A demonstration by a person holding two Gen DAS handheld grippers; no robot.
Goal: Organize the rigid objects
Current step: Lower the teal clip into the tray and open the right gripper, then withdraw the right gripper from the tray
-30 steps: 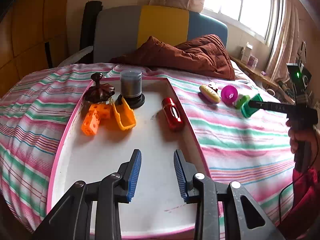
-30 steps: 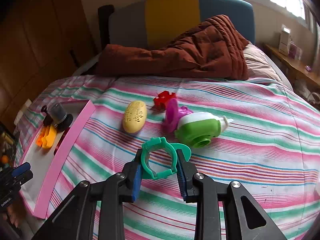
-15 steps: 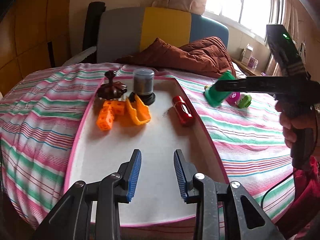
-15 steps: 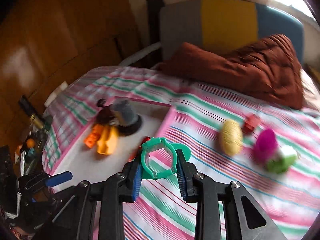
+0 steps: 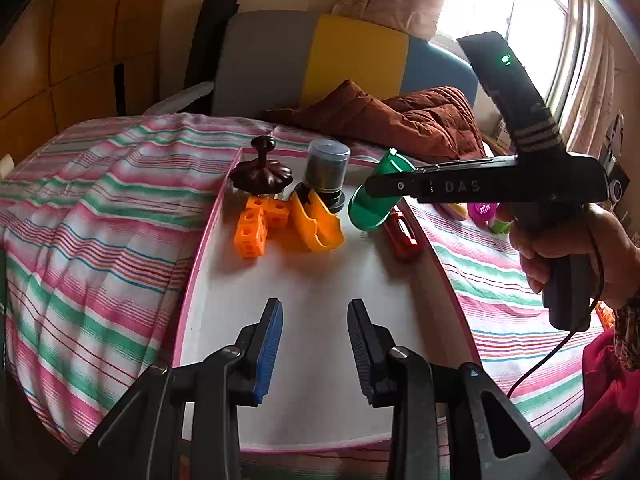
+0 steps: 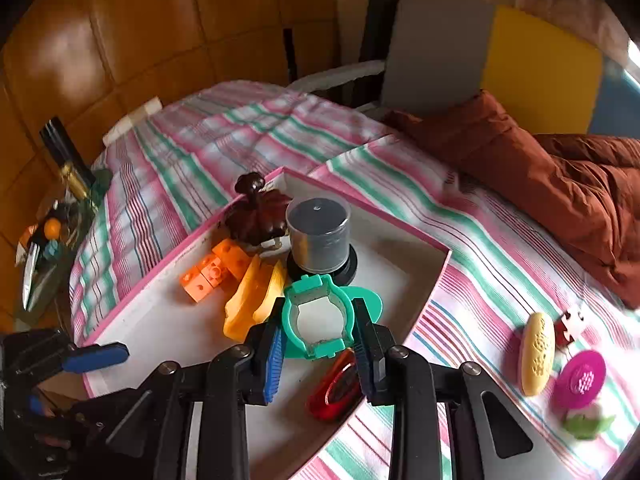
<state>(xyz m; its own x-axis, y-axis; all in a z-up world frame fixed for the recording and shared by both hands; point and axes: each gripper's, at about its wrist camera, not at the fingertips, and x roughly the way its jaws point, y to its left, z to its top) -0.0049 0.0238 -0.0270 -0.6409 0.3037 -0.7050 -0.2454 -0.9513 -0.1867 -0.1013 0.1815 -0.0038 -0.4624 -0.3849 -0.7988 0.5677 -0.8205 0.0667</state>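
Observation:
My right gripper (image 6: 318, 330) is shut on a green plastic toy (image 6: 320, 316) and holds it above the white tray with a pink rim (image 6: 436, 276); toy and gripper also show in the left wrist view (image 5: 376, 200). My left gripper (image 5: 314, 340) is open and empty over the tray's near end (image 5: 320, 400). In the tray lie orange blocks (image 5: 256, 224), a yellow-orange piece (image 5: 316, 220), a grey cylinder on a black base (image 5: 326, 172), a dark brown lid (image 5: 260, 172) and a red object (image 5: 404, 236).
On the striped bedspread right of the tray lie a yellow oval (image 6: 536, 352), a red piece (image 6: 570, 326), a magenta disc (image 6: 580, 378) and a green-white toy (image 6: 586, 422). A brown quilt (image 6: 560, 184) lies behind. A cluttered side table (image 6: 48, 232) stands left.
My right gripper has carried the green toy leftward from the bedspread to above the tray. My left gripper has stayed open over the tray's near end.

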